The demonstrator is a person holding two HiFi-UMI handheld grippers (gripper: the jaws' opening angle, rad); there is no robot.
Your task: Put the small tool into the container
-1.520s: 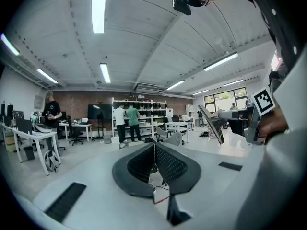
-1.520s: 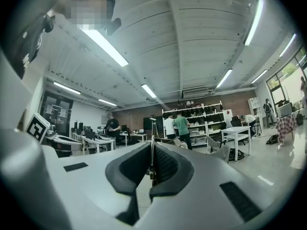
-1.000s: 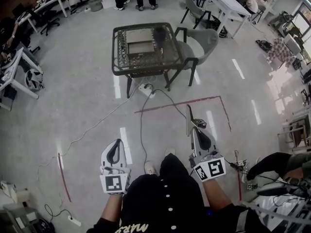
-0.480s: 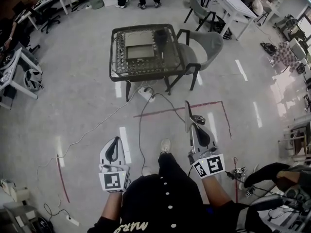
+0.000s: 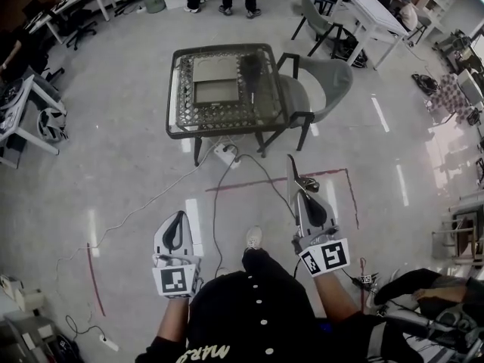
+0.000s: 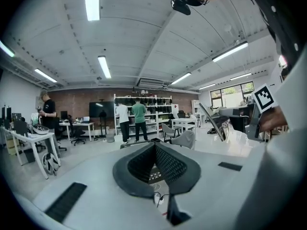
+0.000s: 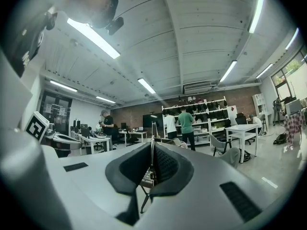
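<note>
Head view: right tongs (image 5: pixel 301 197) clamped on thin tool (image 5: pixel 290 171), pointing at the counter (image 5: pixel 174 89) well ahead; left tongs (image 5: pixel 178 221) together, empty, spare.

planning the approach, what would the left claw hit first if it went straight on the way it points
The left claw most likely meets the glass-topped table, which sits dead ahead in its own view; only floor shows before it, though depth is unclear.

Glossy grey floor (image 5: pixel 113 165), red tape lines (image 5: pixel 249 184); glass-top table (image 5: pixel 181 97) beside grey chair (image 5: pixel 318 80); brick back wall (image 6: pixel 72 97); ceiling strip lights (image 6: pixel 92 1).
</note>
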